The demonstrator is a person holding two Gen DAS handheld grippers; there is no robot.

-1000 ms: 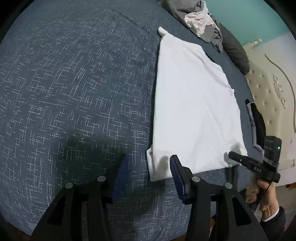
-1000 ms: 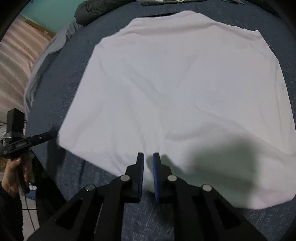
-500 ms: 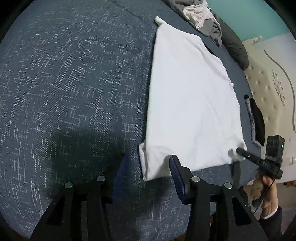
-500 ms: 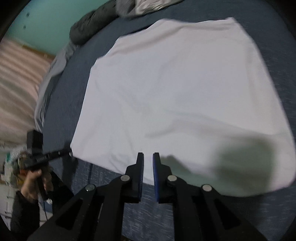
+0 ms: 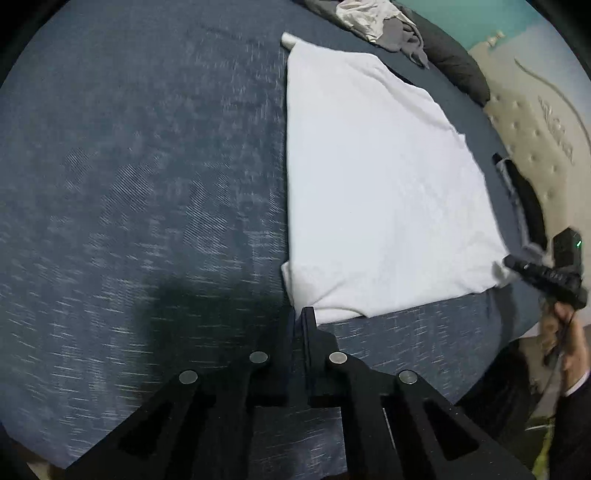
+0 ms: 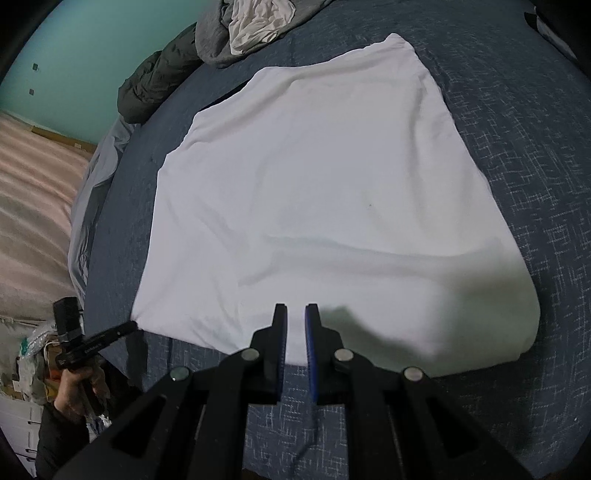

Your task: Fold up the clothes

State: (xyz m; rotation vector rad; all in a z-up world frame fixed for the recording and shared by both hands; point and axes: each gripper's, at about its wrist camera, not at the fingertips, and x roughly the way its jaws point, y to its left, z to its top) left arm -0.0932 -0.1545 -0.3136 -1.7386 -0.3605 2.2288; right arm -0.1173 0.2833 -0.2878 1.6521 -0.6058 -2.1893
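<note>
Lying flat on blue patterned bedspread (image 6: 517,155), white cotton garment (image 6: 317,192) showed sleeves tucked, partly folded; further folds likely left. Left gripper (image 5: 300,314) clenched on its near corner; right gripper (image 6: 296,317) pinched near hem.

Open blue bedspread (image 5: 147,184) left of the white garment (image 5: 369,184); clothes heap (image 6: 251,26) far beyond it.
</note>
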